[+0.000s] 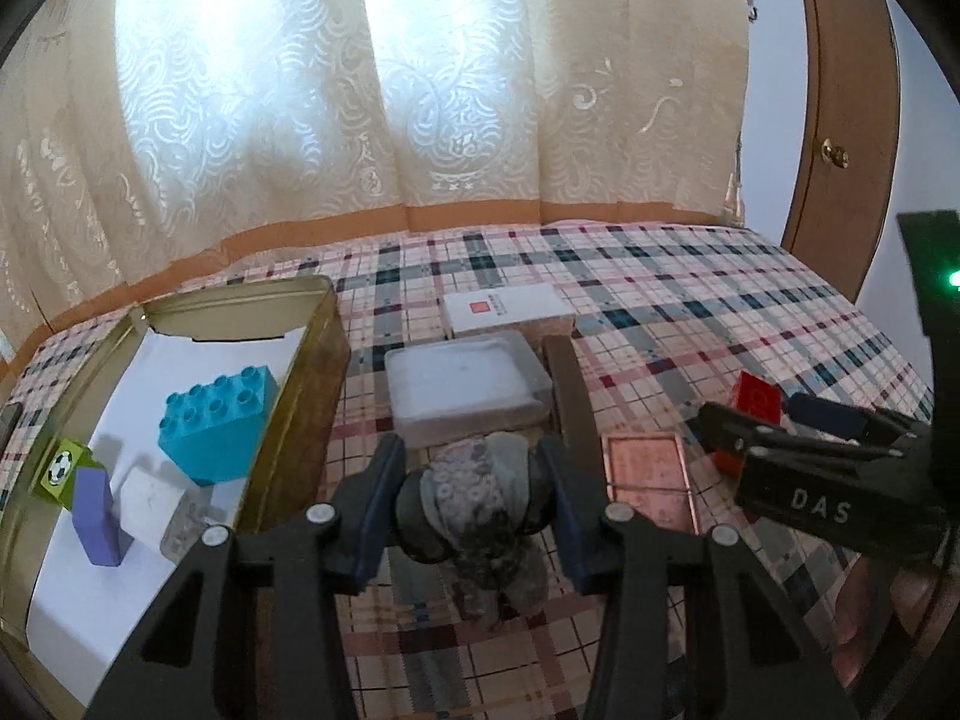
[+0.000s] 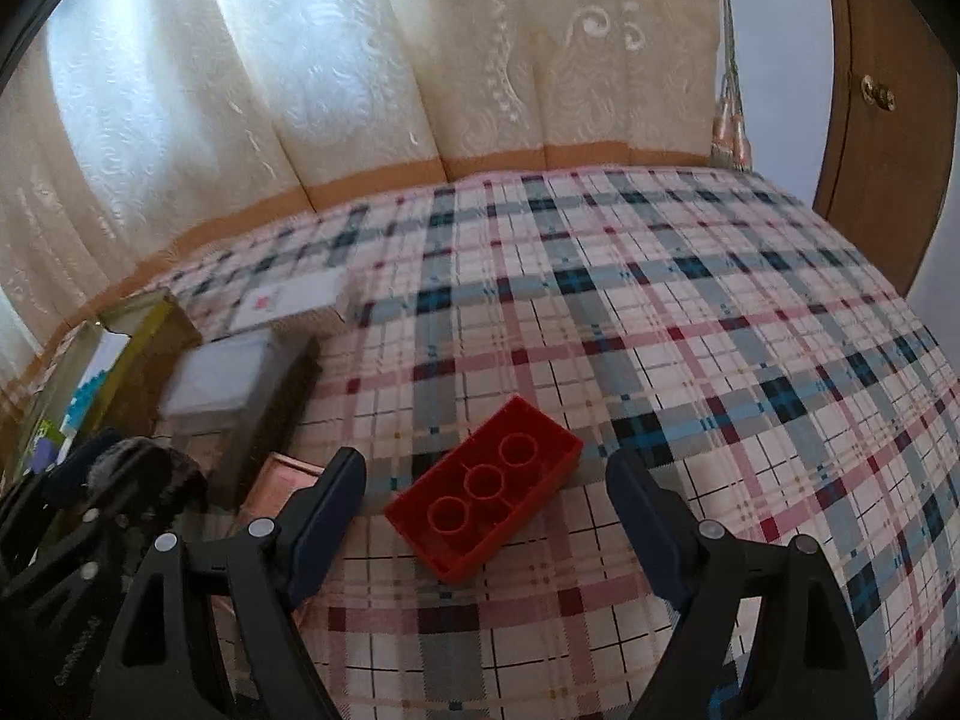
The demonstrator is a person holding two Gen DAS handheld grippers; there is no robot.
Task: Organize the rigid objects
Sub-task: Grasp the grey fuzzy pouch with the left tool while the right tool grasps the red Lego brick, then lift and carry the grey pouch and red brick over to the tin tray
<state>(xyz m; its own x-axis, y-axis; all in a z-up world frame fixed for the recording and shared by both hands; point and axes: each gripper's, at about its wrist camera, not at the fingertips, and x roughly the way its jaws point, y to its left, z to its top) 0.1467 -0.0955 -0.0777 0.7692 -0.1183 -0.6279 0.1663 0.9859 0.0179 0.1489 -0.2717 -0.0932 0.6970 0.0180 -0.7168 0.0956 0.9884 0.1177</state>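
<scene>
My left gripper (image 1: 474, 492) is shut on a grey patterned fabric bundle (image 1: 474, 480) and holds it above the plaid bedcover, just right of the gold tin (image 1: 312, 354). The tin holds a turquoise brick (image 1: 216, 423), a purple block (image 1: 96, 510), a white block (image 1: 150, 501) and a green football cube (image 1: 63, 468). My right gripper (image 2: 486, 510) is open, its fingers on either side of a red brick (image 2: 483, 486) lying upside down on the bed. The red brick (image 1: 753, 405) also shows in the left wrist view, behind the right gripper (image 1: 792, 420).
A clear plastic box (image 1: 468, 387), a white box with a red square (image 1: 507, 309), a dark brown bar (image 1: 570, 384) and a pink flat tin (image 1: 648, 480) lie mid-bed. Curtains hang behind the bed; a wooden door (image 1: 840, 120) stands at right.
</scene>
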